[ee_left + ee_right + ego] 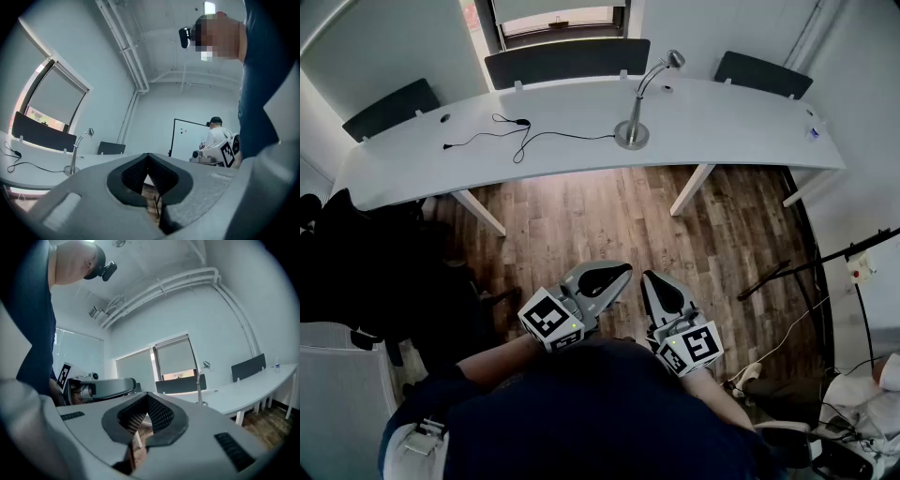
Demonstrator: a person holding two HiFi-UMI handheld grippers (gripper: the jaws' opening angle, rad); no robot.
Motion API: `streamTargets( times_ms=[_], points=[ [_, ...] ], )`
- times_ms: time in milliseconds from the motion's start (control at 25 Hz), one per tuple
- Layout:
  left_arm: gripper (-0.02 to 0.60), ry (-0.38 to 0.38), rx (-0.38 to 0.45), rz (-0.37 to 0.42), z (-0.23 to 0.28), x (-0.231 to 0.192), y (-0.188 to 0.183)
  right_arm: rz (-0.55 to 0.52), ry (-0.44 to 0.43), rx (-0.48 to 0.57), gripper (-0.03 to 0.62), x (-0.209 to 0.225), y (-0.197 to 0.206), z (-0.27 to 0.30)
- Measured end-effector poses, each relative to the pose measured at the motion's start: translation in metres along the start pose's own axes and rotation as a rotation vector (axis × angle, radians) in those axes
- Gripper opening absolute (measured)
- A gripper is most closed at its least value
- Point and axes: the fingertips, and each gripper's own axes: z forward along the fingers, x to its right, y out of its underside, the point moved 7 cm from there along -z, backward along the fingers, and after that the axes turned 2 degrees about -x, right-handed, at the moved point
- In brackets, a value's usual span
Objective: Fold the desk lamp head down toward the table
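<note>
Left gripper [617, 273] and right gripper [651, 280] hang closest, fingers pressed together, empty. Well apart, the desk lamp [632, 132] stands upright on the table [722, 122], untouched; the whole fold remains.

Curved white table [731, 127], wood plank floor [581, 220], dark chairs [567, 61], window [558, 19].

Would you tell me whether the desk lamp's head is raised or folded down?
Raised: the lamp head sits high on its curved neck, well above the table.
</note>
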Motion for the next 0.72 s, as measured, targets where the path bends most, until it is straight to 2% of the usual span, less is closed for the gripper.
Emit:
streamTargets(
  times_ms=[520, 720],
  points=[
    [0.006, -0.009, 0.003, 0.019, 0.001, 0.011, 0.001, -0.005, -0.017, 0.0, 0.009, -0.001, 0.0, -0.009],
    [0.006, -0.027, 0.0, -0.003, 0.006, 0.014, 0.002, -0.026, -0.033, 0.002, 0.009, 0.0, -0.002, -0.011]
  ],
)
